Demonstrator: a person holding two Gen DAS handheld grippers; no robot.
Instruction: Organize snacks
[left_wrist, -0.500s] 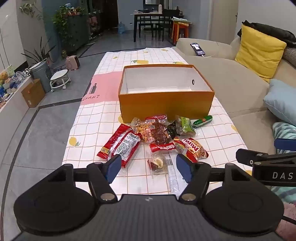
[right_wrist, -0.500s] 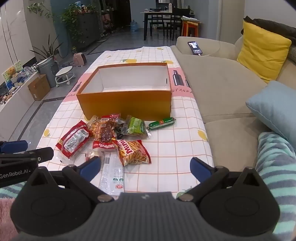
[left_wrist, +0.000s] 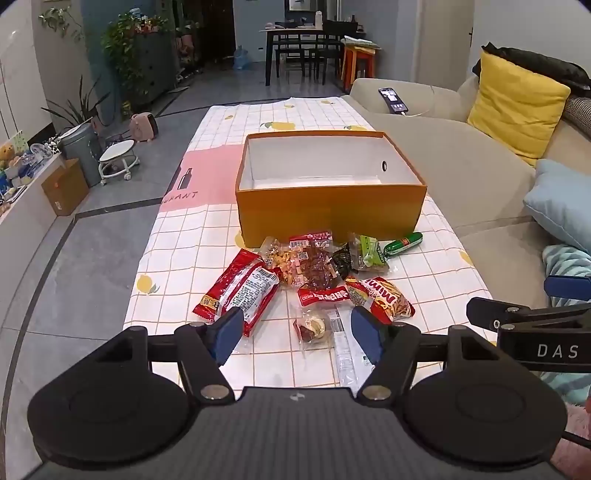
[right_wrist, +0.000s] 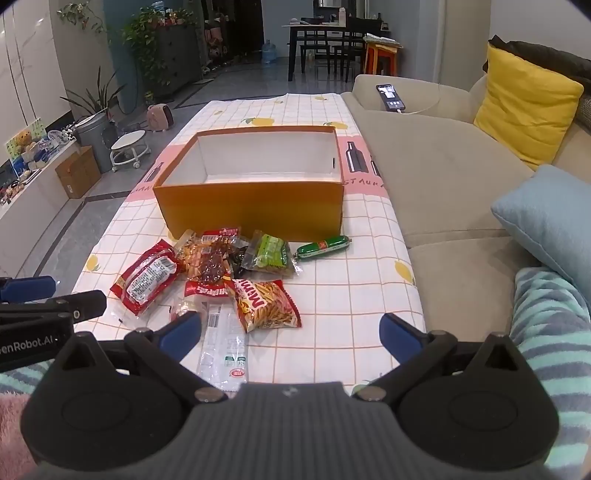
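**Snack lot on table, orange box as landmark**

One orange box (left_wrist: 328, 218), open-topped with a white interior, nothing visible inside, stands on the table (left_wrist: 177, 254), which carries a checked cloth with lemon prints. All snacks lie in a loose pile just in front of the box's near wall, none in it.

Count by item, nearest the box first:
- 1 green sausage stick (right_wrist: 323, 247), at the box's front right corner, apart from the pile
- 1 green-filled clear packet (right_wrist: 271, 253), beside the sausage
- 1 clear packet of dark red pieces (left_wrist: 316, 264), mid-pile, overlapping its neighbours
- 1 large red wrapper (left_wrist: 240, 291), at the pile's left edge
- 1 red Mimi chips bag (right_wrist: 266, 304), farther from the box
- 1 long clear sachet (right_wrist: 223, 350), farthest from the box
- 1 small clear packet with a round sweet (left_wrist: 312, 326), beside the sachet

Left gripper (left_wrist: 297, 334) — fingers apart, holding nothing, hovering over the small packet. Right gripper (right_wrist: 290, 332) — fingers spread wider, holding nothing, over the near table edge.

View differences: the left wrist view shows the round hole in the box's right inner wall face-on and the small packet fully; the right wrist view shows the whole sachet and the bottle prints right of the box. Each view catches the other gripper at its edge.
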